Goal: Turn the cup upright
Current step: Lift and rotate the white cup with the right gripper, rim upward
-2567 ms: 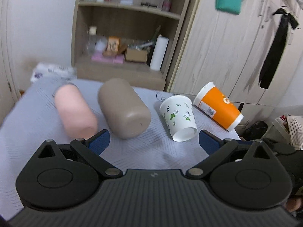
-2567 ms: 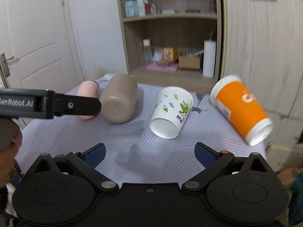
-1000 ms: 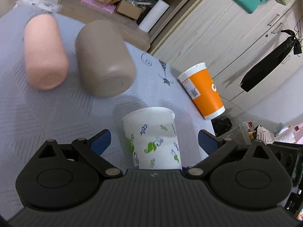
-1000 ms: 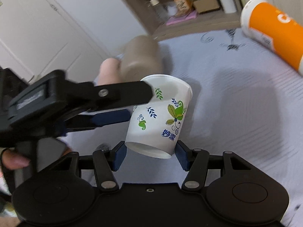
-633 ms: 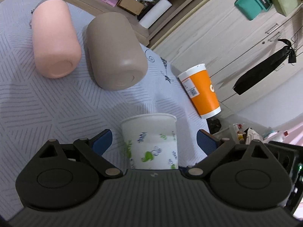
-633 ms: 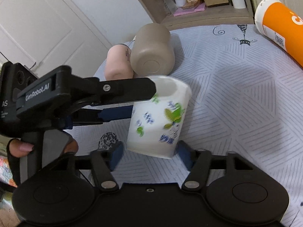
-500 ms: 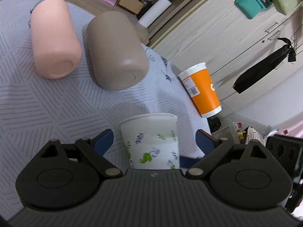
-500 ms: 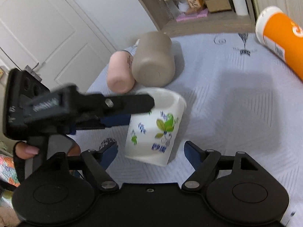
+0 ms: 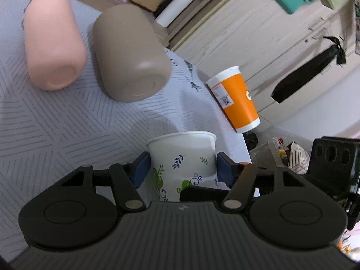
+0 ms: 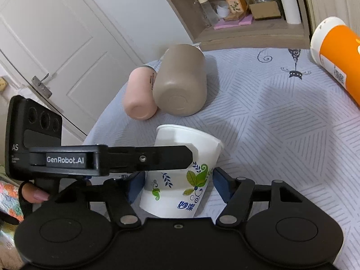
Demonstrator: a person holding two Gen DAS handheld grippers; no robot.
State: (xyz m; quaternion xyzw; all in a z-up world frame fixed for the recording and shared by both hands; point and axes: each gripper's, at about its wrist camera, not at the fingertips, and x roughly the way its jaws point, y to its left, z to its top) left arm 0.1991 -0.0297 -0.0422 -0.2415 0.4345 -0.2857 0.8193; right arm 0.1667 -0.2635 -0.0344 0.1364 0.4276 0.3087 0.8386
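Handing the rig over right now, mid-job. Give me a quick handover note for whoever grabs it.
Left gripper: shut on the leaf-print paper cup, just below its rim.
Right gripper: open, its fingers on either side of the cup's lower half, with a slight gap.
Cup: upright, mouth up. Whether its base rests on the tablecloth is hidden.
Left to do: set it down if needed and release.
The pink cup, taupe cup and orange cup lie on their sides.

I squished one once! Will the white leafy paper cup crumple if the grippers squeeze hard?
Probably: the white leafy cup looks like thin paper, open-mouthed. The left gripper pinches its rim, the softest part. It likely weighs little and tips easily.
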